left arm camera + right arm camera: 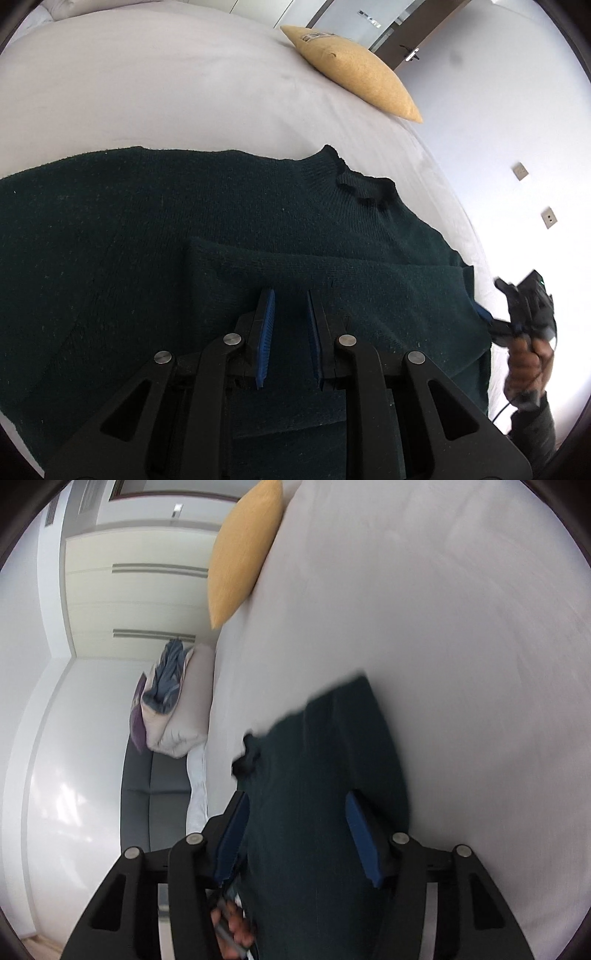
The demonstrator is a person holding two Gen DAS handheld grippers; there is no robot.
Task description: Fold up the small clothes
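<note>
A dark green knit sweater (pixel 129 240) lies spread on the white bed (pixel 147 92), its collar (pixel 365 184) toward the right and one sleeve (pixel 332 273) folded across the body. My left gripper (pixel 289 295) hovers over that folded sleeve; a narrow gap separates its blue pads (pixel 266 325) and nothing is pinched. A hand holds my right gripper (pixel 491 302) at the sweater's right edge. In the right wrist view, which is blurred, the right gripper (pixel 297 801) stands wide apart astride the sweater (pixel 317 849), and its pads (pixel 364 842) do not press on the cloth.
A yellow pillow (pixel 354 70) lies at the bed's far side, beyond the sweater. Off the bed, a heap of bedding (pixel 166 701) rests on a dark sofa (pixel 147 794). A door with a handle (pixel 410 55) and white walls stand behind.
</note>
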